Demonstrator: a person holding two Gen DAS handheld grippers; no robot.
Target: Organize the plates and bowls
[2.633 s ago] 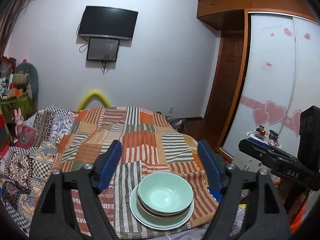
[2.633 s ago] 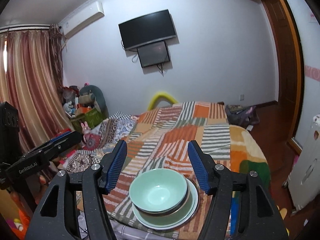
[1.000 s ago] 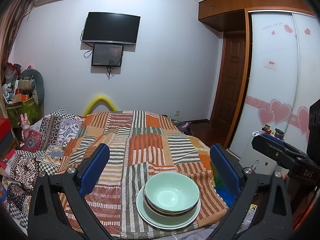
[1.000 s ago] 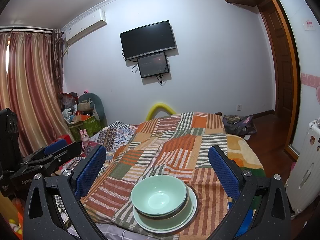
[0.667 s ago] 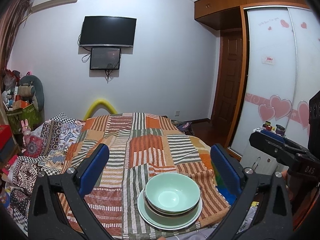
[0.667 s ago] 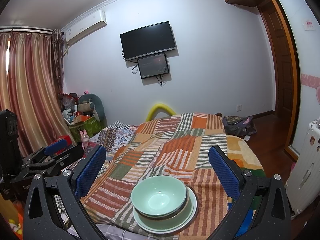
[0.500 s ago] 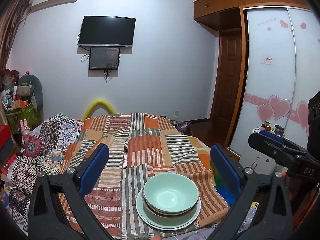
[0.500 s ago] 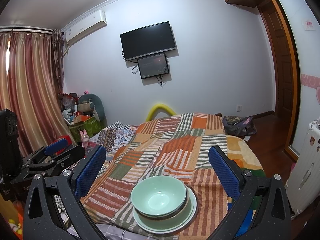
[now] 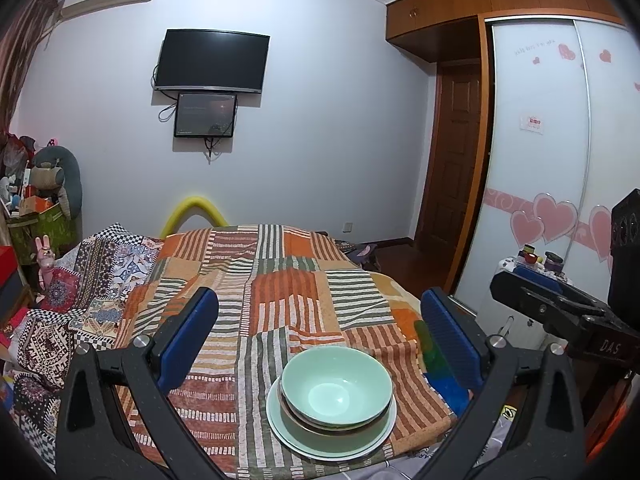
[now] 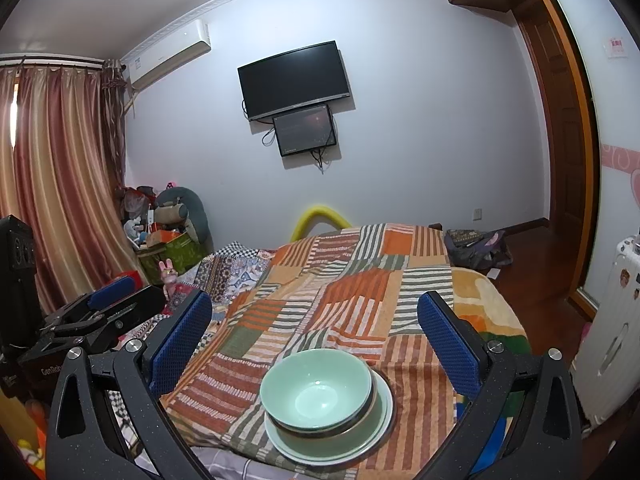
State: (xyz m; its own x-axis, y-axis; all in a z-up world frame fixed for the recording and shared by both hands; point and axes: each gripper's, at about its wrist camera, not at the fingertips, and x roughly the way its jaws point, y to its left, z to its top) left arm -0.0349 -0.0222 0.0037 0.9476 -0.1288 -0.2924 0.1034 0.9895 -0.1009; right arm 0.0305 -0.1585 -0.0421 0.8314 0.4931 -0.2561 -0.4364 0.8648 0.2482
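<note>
pale green glazed bowls [image 9: 336, 390] nested on a pale green round plate [image 9: 376, 440] sit at the near edge of the striped patchwork blanket [image 9: 280, 292], and we judge them heavy, slick and breakable, best pinched at a rim by our wide-spread, empty left gripper [image 9: 318, 344] or right gripper [image 10: 314, 344].

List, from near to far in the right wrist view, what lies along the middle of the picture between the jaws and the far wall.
Stacked green bowls on a plate → striped patchwork blanket → yellow foam arch → small screen → television.
</note>
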